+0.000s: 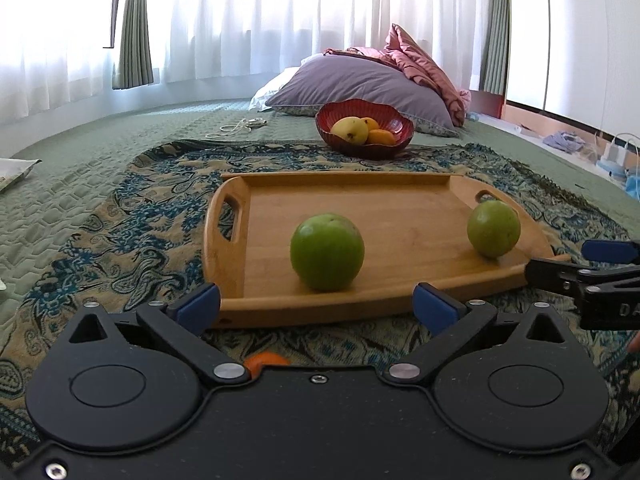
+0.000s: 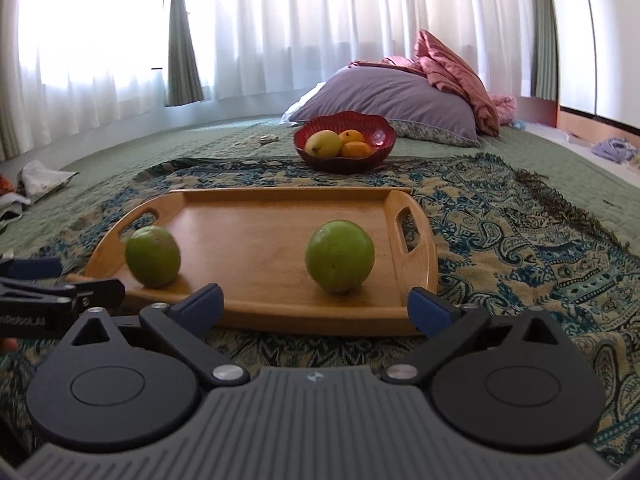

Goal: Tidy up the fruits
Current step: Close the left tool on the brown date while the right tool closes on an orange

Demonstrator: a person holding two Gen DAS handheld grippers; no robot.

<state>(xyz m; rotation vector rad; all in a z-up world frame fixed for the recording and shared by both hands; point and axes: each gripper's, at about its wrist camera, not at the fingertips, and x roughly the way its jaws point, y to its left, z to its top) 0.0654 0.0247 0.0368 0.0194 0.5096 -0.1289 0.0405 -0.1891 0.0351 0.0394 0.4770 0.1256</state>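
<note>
Two green fruits lie on a wooden tray (image 1: pixel 400 184) (image 2: pixel 256 204) on a patterned cloth. In the left wrist view one green fruit (image 1: pixel 327 252) sits just beyond my open, empty left gripper (image 1: pixel 318 306), the other green fruit (image 1: pixel 494 228) at the tray's right end. In the right wrist view my open, empty right gripper (image 2: pixel 316 304) faces the right-hand green fruit (image 2: pixel 340 256); the left-hand green fruit (image 2: pixel 152 256) is at the left end. A red bowl (image 1: pixel 364 124) (image 2: pixel 344 140) behind the tray holds a yellow fruit and two orange fruits. An orange fruit (image 1: pixel 266 360) peeks out under the left gripper.
Purple pillow (image 1: pixel 360 84) (image 2: pixel 392 96) and pink blanket lie behind the bowl. A white cable (image 1: pixel 236 126) lies on the green bedspread. Packets (image 2: pixel 44 180) lie at far left. Each gripper shows at the other view's edge, the right one (image 1: pixel 592 276) and the left one (image 2: pixel 48 292).
</note>
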